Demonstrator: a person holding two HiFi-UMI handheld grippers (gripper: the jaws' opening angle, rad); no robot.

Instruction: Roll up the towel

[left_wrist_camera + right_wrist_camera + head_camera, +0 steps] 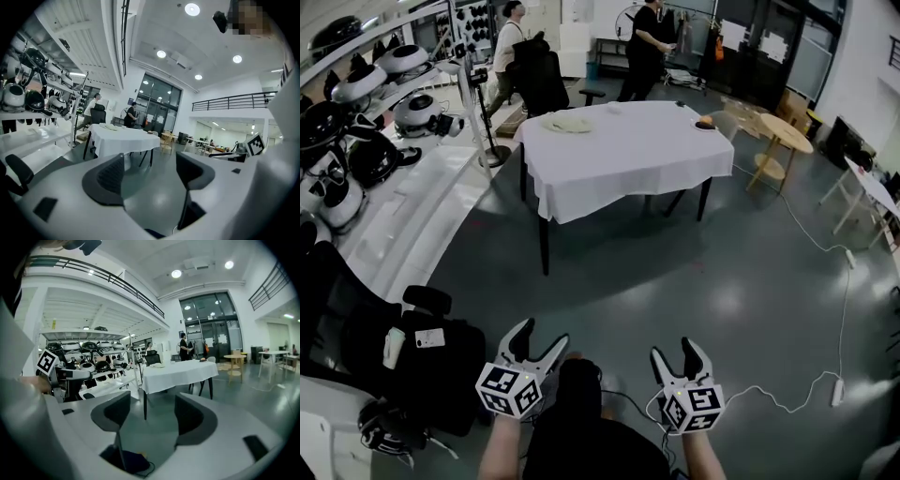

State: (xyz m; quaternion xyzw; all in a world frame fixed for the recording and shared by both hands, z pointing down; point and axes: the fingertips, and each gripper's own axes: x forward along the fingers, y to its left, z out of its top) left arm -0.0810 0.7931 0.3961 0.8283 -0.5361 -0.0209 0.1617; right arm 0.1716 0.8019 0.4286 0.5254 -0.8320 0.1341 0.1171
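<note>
Room: large hall with a grey floor (675, 272) and glazed doors at the far end.
Table (628, 155): covered with a white cloth, standing in the middle of the hall, well apart from both grippers.
Towel (567, 122): pale and loosely crumpled, lying on the table's far left part as the head view shows it; nothing touches it.
Orange object (705, 124): small, on the table's far right edge; too small to identify.
Left gripper (542, 336): held low near the person's body, pointing towards the table; jaws spread wide, only floor visible between the pads.
Right gripper (675, 352): beside the left one, pointing the same way; jaws apart, nothing between them.
Shelving (356, 94): along the left wall, carrying rounded black-and-white units.
Round wooden table (783, 131): to the right of the covered table.
People (647, 37): two standing beyond the table.
Cable (806, 398): white, trailing over the floor at right.
</note>
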